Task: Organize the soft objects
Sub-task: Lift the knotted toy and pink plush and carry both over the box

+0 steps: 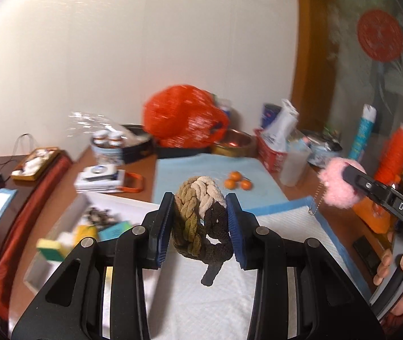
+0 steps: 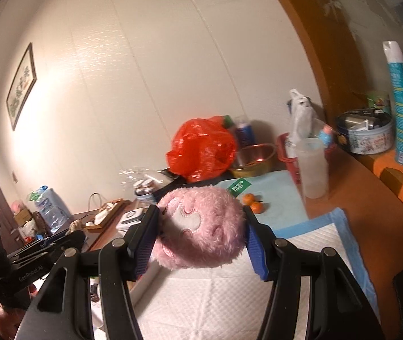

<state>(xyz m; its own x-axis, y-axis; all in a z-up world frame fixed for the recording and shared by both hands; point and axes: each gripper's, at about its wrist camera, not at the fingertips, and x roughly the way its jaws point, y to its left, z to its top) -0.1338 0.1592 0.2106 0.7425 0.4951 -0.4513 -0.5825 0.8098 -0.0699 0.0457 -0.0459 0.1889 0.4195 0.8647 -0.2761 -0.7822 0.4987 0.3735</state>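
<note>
My left gripper is shut on a braided rope knot in olive, cream and dark brown, held above the white quilted pad. My right gripper is shut on a fluffy pink plush with a white paw patch, also held above the pad. In the left wrist view the right gripper with the pink plush shows at the right edge. In the right wrist view the left gripper's body shows at the lower left.
A white box with sponges and small items sits left of the pad. Small oranges lie on a blue mat. A red plastic bag, metal bowl, tins, a clear cup and a spray can crowd the back.
</note>
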